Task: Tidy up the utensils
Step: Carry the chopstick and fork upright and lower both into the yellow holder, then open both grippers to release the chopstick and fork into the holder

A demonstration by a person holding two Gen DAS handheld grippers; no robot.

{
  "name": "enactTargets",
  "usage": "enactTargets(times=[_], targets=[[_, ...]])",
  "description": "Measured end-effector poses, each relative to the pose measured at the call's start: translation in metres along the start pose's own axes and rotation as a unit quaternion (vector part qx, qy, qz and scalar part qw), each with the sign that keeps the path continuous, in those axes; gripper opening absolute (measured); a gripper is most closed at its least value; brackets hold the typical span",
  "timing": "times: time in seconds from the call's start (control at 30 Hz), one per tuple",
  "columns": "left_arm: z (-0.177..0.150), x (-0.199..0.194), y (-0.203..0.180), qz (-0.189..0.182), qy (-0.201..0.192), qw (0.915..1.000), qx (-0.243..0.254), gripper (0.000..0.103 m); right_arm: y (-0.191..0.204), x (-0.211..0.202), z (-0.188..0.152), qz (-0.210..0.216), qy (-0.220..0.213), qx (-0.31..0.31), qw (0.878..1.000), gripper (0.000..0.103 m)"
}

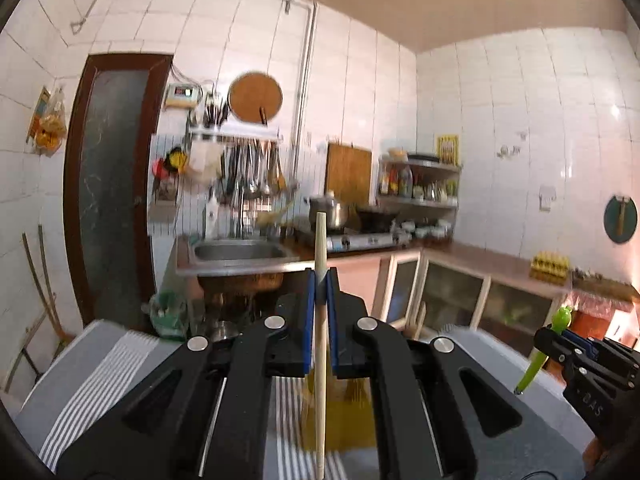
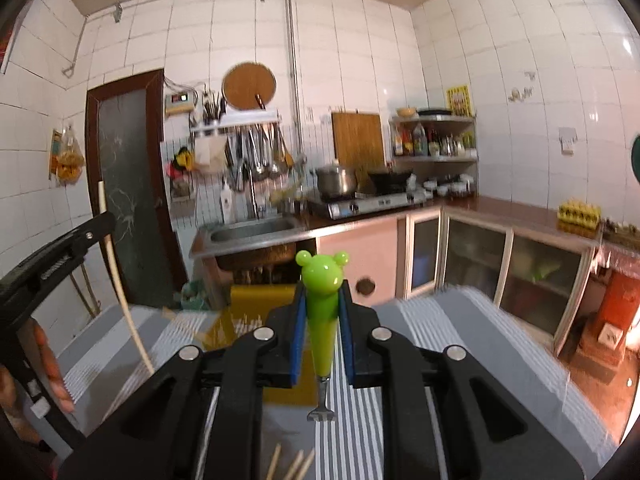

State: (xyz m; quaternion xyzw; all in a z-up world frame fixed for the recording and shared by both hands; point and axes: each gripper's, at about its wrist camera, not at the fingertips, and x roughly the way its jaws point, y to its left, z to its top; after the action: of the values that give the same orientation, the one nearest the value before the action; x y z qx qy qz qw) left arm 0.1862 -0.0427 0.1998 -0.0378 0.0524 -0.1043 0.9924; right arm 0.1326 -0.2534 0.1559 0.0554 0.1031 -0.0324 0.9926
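Observation:
My left gripper (image 1: 321, 284) is shut on a pale wooden chopstick (image 1: 320, 336) that stands nearly upright, its top above the blue pads. My right gripper (image 2: 322, 294) is shut on a small fork with a green bear-head handle (image 2: 322, 308); its metal tines (image 2: 321, 414) point down. In the left wrist view, the right gripper (image 1: 558, 334) appears at the far right with the green fork (image 1: 536, 360). The right wrist view has the left gripper (image 2: 108, 222) at the left edge with the chopstick (image 2: 120, 280), and a hand (image 2: 48, 368) on its grip. Below lies a yellow container (image 2: 244, 320) on a grey striped cloth (image 2: 460, 328).
More wooden chopsticks (image 2: 296, 462) lie at the bottom of the right wrist view. Beyond the table stand a steel sink (image 2: 256, 228), a gas stove with a pot (image 2: 336, 180) and wok, hanging ladles (image 2: 256, 156), a corner shelf (image 2: 436, 136) and glass-door cabinets (image 2: 476, 264).

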Motion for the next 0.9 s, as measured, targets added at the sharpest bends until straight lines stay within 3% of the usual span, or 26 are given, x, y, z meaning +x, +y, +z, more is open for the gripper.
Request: enactTargets(times=[0.2,0.37,0.6,0.9], targets=[[0.025,0.045,-0.006,0.008,-0.038,0.9989,-0.027,0.005,0.013,0.039,0.049,0.011,-0.03,0.001,0.999,0.016],[0.021,0.088,-0.013,0.016,-0.04,0.9985,-0.032,0.004,0.022,0.086,0.061,0.029,-0.009,0.019,0.999,0.016],[-0.018,0.143,-0.013,0.033,0.006,0.9989,-0.031,0.005,0.026,0.143,0.028,0.023,0.051,0.017,0.998,0.016],[-0.052,0.162,-0.005,0.028,0.07,0.9968,-0.027,0.005,0.02,0.182,-0.018,0.011,0.122,0.007,0.992,0.016]])
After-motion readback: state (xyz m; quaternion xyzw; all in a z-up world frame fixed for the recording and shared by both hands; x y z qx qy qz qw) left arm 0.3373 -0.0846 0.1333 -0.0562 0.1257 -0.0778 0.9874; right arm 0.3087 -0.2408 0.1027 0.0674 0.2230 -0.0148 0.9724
